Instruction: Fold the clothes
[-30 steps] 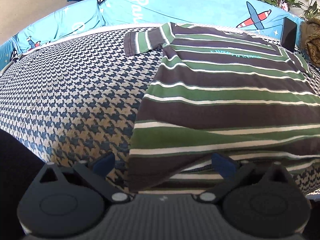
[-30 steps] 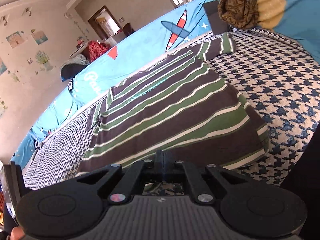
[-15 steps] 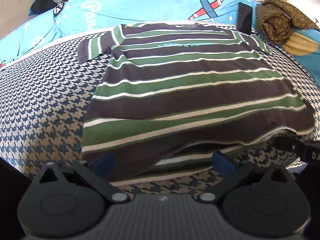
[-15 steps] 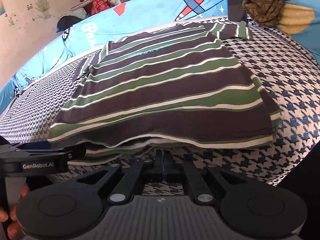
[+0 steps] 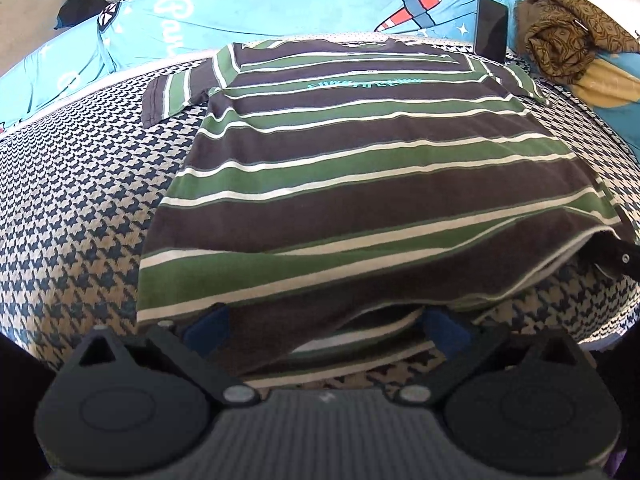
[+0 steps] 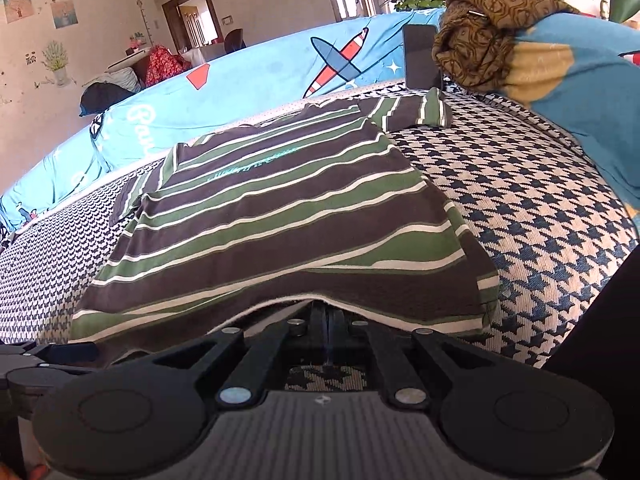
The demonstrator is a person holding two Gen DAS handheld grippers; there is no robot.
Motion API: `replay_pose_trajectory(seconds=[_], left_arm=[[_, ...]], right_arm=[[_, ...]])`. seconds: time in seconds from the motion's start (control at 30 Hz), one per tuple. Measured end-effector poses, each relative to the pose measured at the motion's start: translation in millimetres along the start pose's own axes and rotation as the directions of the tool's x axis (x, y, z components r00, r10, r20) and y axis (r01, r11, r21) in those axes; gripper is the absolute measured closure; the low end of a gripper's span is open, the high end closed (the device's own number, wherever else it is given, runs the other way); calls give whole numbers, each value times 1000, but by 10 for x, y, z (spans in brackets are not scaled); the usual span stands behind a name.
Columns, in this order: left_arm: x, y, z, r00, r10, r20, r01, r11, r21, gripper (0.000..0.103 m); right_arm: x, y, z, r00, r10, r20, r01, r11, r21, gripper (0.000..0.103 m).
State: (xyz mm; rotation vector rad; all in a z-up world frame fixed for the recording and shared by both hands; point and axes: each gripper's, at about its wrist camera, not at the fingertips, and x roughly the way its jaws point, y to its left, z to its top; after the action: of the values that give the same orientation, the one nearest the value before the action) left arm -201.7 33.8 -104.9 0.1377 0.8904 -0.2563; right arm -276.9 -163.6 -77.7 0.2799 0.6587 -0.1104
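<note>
There is teal lettering across the chest of the striped shirt (image 5: 360, 168), but it is too small and warped to read. On the blue cover (image 5: 280, 4) behind it, a looping white script begins with what looks like "Pa", next to a red and blue cartoon airplane (image 5: 416, 8); the rest of the word is cut off by a fold. No other writing can be made out.

The shirt lies face up and spread flat on the houndstooth bedspread (image 5: 80, 200), collar toward the blue cover, both short sleeves out to the sides, hem nearest the two claws. The hem is lifted off the bedspread along the near edge, so the white inside of the fabric shows.

The left claw (image 5: 326, 330) points steeply down at the near left part of the hem with its jaws standing wide; the two blue pads (image 5: 206, 326) sit either side of a loose fold of the hem without pressing it. The right claw (image 6: 327, 320) is angled down at the near right part of the hem, its jaws fully together, and the raised hem edge drapes over their tips; whether cloth is pinched between them I cannot tell. A dark phone (image 6: 420, 56) leans against the cover beside a bundled brown patterned cloth (image 6: 480, 32)
</note>
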Motion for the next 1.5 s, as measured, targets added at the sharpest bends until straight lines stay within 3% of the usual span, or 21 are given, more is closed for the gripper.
replay_pose_trajectory(seconds=[0.43,0.6,0.73,1.03,1.3,1.5], left_arm=[[68,82,120,1000,-3,2,3,998,-68,0],[82,108,147,1000,-3,4,3,996,-93,0],[96,95,166,1000,2,1,-1,996,-89,0],[112,98,184,1000,4,0,-4,996,-94,0],[111,101,185,1000,8,1,-8,995,-99,0],[112,110,188,1000,4,1,-4,994,-106,0]], right_arm=[[164,16,291,1000,-14,23,15,1000,-8,99],[506,10,374,999,-27,-42,27,1000,0,96],[651,66,409,998,-48,-29,47,998,-46,96],[221,-150,388,1000,7,0,-7,997,71,90],[118,-91,123,995,42,-96,-37,998,52,90],[113,-72,103,993,40,-109,-34,998,54,90]])
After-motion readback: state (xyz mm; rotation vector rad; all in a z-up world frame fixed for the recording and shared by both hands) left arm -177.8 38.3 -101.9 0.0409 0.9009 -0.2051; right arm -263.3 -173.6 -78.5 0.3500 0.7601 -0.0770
